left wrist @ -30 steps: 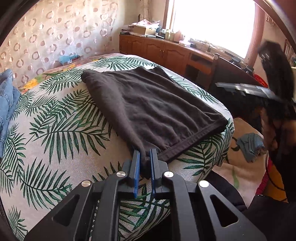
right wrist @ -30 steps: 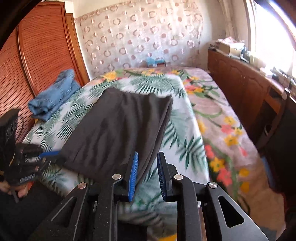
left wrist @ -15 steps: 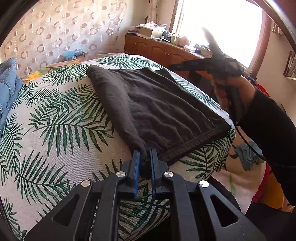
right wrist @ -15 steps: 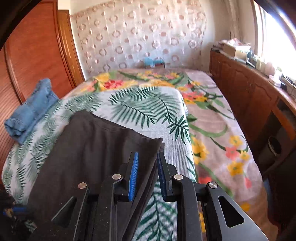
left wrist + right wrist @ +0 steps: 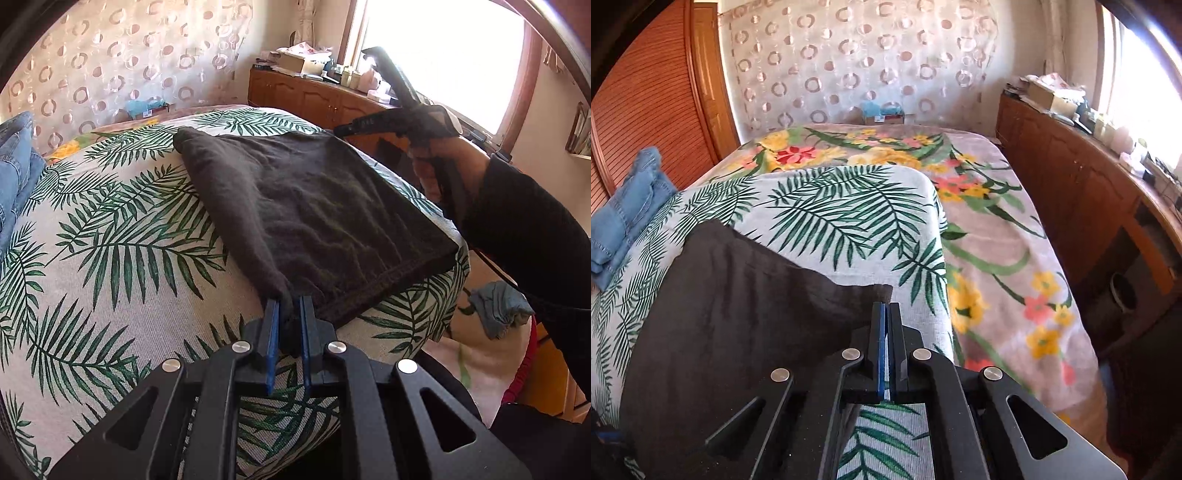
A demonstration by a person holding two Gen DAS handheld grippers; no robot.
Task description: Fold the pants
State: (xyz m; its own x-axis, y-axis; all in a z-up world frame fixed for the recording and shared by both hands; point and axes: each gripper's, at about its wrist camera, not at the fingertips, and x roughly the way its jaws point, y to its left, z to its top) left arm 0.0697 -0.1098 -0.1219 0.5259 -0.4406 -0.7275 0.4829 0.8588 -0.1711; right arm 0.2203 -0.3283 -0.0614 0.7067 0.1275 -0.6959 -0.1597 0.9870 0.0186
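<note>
Dark brown folded pants [image 5: 325,206] lie on the palm-leaf cover [image 5: 110,258] at the bed's near corner. My left gripper [image 5: 287,301] is shut on the pants' near left corner, with dark fabric bunched between its blue pads. A person's hand [image 5: 443,162] holds my right gripper [image 5: 341,129] with its tip at the pants' far right corner. In the right wrist view the pants [image 5: 738,314] fill the lower left. There the right gripper [image 5: 885,305] is closing until its blue pads meet at that corner. I see no fabric between the pads.
Folded blue jeans [image 5: 628,218] lie at the cover's left edge. A floral blanket [image 5: 997,240] covers the bed to the right, with a wooden cabinet [image 5: 1071,177] beyond it under the window. A blue-grey cloth [image 5: 495,306] lies on the floor.
The right gripper swung in from the bed's near side to the pants' far right corner, and its jaws went from apart to closed. The left gripper kept its hold and stayed in place.
</note>
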